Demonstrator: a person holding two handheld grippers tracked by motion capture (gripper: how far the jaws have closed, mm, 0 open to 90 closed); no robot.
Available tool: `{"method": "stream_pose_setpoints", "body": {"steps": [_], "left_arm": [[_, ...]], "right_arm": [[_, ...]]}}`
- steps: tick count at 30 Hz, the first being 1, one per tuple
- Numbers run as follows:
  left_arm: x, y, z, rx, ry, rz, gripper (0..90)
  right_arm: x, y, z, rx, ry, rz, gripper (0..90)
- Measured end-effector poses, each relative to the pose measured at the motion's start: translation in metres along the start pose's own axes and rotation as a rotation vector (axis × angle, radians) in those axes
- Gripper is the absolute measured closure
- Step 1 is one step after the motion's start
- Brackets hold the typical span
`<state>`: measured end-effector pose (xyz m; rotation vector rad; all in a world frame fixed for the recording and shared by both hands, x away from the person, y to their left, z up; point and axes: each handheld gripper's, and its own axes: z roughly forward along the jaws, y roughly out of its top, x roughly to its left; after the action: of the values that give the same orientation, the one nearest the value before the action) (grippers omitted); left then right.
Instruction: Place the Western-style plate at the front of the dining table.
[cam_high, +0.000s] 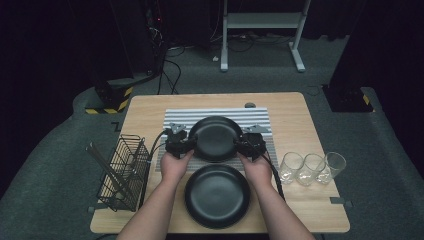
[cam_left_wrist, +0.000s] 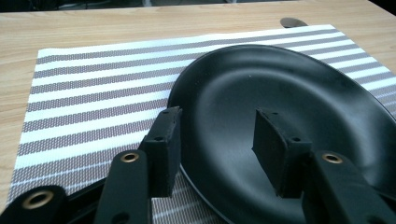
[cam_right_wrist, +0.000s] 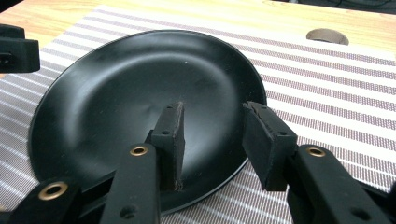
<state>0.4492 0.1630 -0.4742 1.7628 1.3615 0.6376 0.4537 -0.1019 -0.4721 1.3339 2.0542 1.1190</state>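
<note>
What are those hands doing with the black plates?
A person holds a gripper in each hand, the left gripper and right gripper at opposite edges of the far plate on the striped mat. Both sets of jaws straddle its rim, open, not pinching. A second plate sits nearer.

left gripper (cam_left_wrist: 217, 135) jaws apart, straddling the near rim of a round black plate (cam_left_wrist: 289, 93), pads clear of it. plate sits on a grey-and-white striped woven placemat (cam_left_wrist: 98, 93) on a light wooden table (cam_left_wrist: 93, 28).
</note>
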Motion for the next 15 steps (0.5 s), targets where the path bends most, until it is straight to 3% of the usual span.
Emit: {"method": "stream_pose_setpoints", "body": {"steps": [3, 8, 15], "left_arm": [[-0.001, -0.005, -0.007, -0.001, -0.011, -0.008, 54.5], [-0.008, -0.013, -0.019, -0.024, -0.007, 0.030, 58.9], [-0.012, -0.028, -0.030, -0.005, -0.011, 0.071, 64.9]], "right_arm": [[0.003, -0.006, -0.007, -0.012, 0.003, -0.009, 58.4], [0.006, -0.013, -0.018, -0.025, 0.012, -0.030, 58.6], [0.014, -0.023, -0.034, -0.037, 0.023, -0.073, 58.6]]}}
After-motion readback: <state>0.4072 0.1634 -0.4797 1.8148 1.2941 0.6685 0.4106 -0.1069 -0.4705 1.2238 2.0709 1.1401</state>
